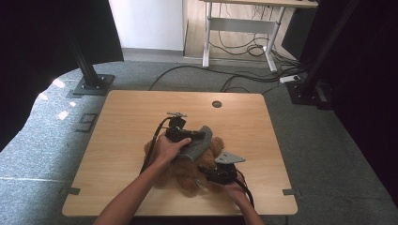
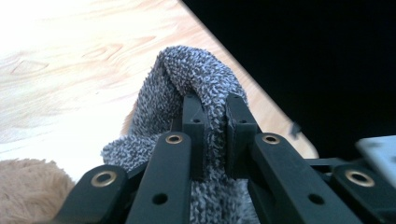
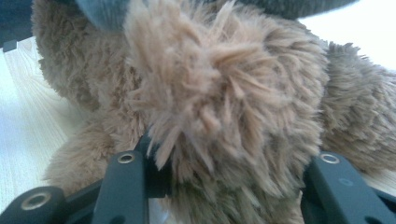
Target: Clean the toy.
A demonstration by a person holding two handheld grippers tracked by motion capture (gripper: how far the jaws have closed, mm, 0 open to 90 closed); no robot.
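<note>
A brown plush teddy bear point(image 1: 185, 174) lies on the wooden table point(image 1: 126, 122), near its front. A grey fuzzy cloth point(image 1: 198, 144) is draped over the bear's upper part. My left gripper point(image 1: 201, 136) is shut on a fold of this cloth, and the left gripper view shows the cloth point(image 2: 196, 74) pinched between the two black jaws of the left gripper point(image 2: 215, 106). My right gripper point(image 1: 205, 170) is at the bear's right side. In the right gripper view, a thick furry part of the bear point(image 3: 224, 93) is clamped between the jaws of the right gripper point(image 3: 229, 168), hiding the fingertips.
A round cable hole point(image 1: 216, 104) sits near the table's far edge. Black stand feet point(image 1: 93, 85) point(image 1: 305, 91) flank the table on the carpet. A white desk frame point(image 1: 239, 26) and floor cables point(image 1: 244, 77) lie beyond.
</note>
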